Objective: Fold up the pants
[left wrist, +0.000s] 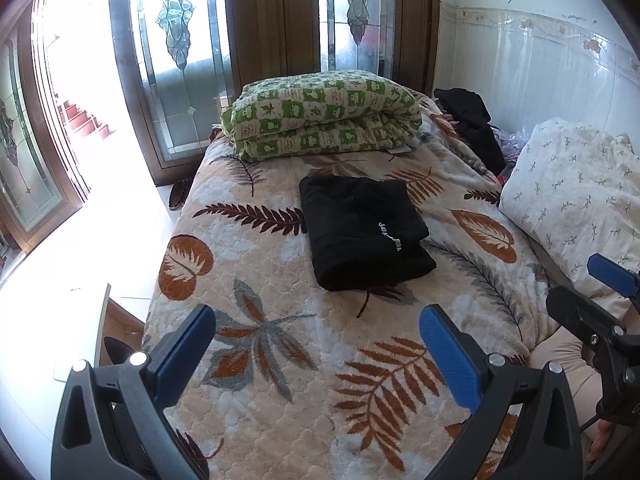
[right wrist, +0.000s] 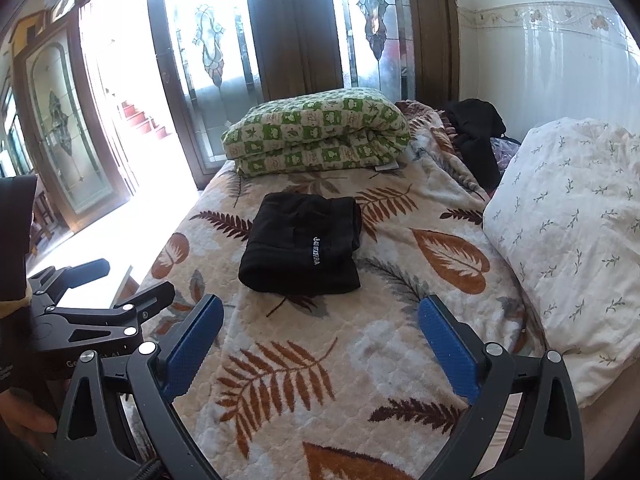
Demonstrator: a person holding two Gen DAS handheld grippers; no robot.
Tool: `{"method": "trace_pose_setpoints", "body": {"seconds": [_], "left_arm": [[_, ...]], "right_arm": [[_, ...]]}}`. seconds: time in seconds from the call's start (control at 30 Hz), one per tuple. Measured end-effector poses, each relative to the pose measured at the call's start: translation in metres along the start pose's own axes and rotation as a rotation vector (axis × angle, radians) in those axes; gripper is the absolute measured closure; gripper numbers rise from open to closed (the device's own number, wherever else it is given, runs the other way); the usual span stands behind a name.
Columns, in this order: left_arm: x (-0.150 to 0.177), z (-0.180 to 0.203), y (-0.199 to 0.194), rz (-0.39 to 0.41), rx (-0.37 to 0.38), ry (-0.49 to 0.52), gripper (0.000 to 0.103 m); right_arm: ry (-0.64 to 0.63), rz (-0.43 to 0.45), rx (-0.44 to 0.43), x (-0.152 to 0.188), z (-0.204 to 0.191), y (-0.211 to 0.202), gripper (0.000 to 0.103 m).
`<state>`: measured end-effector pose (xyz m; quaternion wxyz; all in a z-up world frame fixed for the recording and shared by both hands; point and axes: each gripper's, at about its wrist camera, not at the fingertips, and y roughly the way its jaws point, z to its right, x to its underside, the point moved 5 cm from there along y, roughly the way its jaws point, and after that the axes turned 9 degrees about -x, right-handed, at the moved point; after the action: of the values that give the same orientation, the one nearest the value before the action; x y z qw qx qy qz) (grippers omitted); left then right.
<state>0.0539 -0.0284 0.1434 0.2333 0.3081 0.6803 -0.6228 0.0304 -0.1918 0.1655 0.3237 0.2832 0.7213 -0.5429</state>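
The black pants (left wrist: 360,232) lie folded into a compact rectangle on the leaf-patterned bed cover, white lettering on top; they also show in the right wrist view (right wrist: 302,246). My left gripper (left wrist: 316,344) is open and empty, held above the bed well short of the pants. My right gripper (right wrist: 320,332) is open and empty too, also short of the pants. The right gripper's fingers (left wrist: 612,276) show at the right edge of the left wrist view. The left gripper's black body (right wrist: 92,312) shows at the left of the right wrist view.
A folded green checked quilt (left wrist: 324,120) lies at the far end of the bed. A white floral pillow (right wrist: 568,232) is on the right. Dark clothes (left wrist: 472,124) are heaped by the wall. Glass doors stand behind. The bed's left edge (left wrist: 168,264) drops to a white floor.
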Motion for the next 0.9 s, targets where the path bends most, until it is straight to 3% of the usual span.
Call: {"method": "trace_pose_setpoints", "body": {"seconds": [0.9], "left_arm": [[0.014,0.007,0.03,-0.045,0.026,0.003,0.0]], "right_arm": [[0.038,0.037,0.0,0.006,0.01,0.006,0.004]]}}
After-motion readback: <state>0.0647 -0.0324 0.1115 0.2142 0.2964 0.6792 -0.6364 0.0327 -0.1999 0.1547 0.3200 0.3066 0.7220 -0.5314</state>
